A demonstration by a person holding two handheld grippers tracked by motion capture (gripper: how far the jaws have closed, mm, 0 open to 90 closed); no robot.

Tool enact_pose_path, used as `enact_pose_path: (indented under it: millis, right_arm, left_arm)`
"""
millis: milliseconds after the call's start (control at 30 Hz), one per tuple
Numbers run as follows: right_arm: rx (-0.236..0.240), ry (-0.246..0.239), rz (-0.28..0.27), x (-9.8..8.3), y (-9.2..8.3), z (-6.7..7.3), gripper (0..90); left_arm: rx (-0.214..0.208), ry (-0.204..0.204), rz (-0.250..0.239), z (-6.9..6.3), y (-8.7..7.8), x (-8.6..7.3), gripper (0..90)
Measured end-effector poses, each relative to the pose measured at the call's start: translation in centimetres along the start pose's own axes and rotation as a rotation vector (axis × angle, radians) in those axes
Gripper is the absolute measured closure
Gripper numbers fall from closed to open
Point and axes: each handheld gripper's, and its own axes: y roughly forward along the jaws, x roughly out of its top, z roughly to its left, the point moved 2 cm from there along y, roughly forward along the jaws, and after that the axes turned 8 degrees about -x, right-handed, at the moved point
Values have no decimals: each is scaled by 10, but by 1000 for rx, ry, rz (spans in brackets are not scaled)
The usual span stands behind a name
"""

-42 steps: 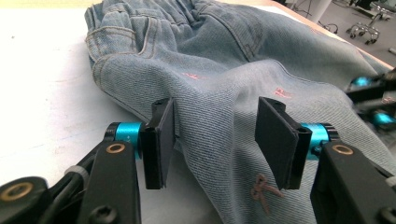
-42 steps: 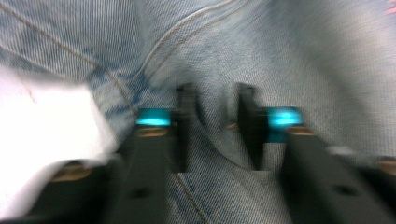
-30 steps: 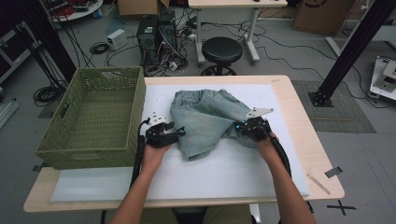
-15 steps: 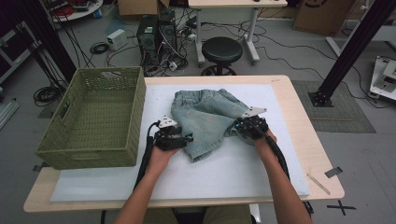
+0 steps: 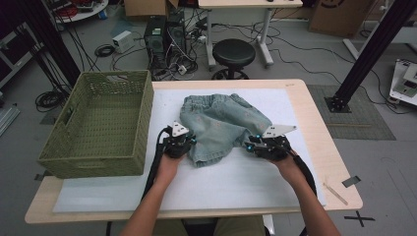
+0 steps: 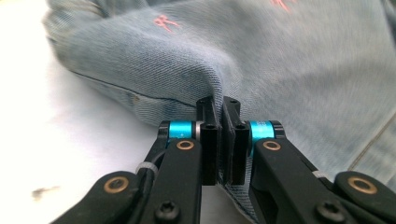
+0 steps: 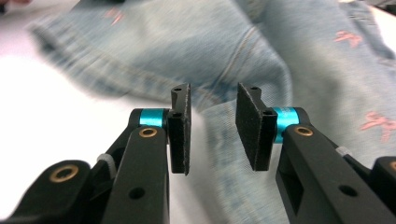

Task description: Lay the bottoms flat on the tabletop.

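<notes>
Midway through folding, I have my left gripper (image 6: 219,140) clamped on the hem of the denim shorts (image 5: 221,125), while my right gripper (image 7: 212,133), its jaws just opening, stands apart with no cloth pinched. Pale blue with small pink marks, the shorts lie rumpled on the white mat (image 5: 246,182), beside the green basket (image 5: 101,123); smoothing and stowing seem still ahead.
</notes>
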Motion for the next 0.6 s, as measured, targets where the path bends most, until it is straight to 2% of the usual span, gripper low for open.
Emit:
enact_pose_path:
  millis: [200, 233, 333, 400, 433, 600]
  right_arm:
    - [137, -19, 65, -12, 5, 13, 702]
    - [147, -26, 83, -14, 7, 15, 702]
    - [132, -41, 139, -18, 14, 17, 702]
    - [103, -45, 168, -20, 18, 16, 703]
    - [104, -36, 167, -20, 19, 14, 703]
    - [18, -13, 137, -13, 22, 4, 704]
  left_arm:
    - [14, -38, -65, 13, -13, 8, 867]
    - [14, -44, -68, 15, -13, 7, 867]
    - [13, -41, -58, 16, -12, 6, 867]
    - [14, -41, -63, 16, -12, 5, 867]
    - [11, -41, -64, 16, -12, 5, 867]
    - [8, -47, -54, 16, -9, 3, 866]
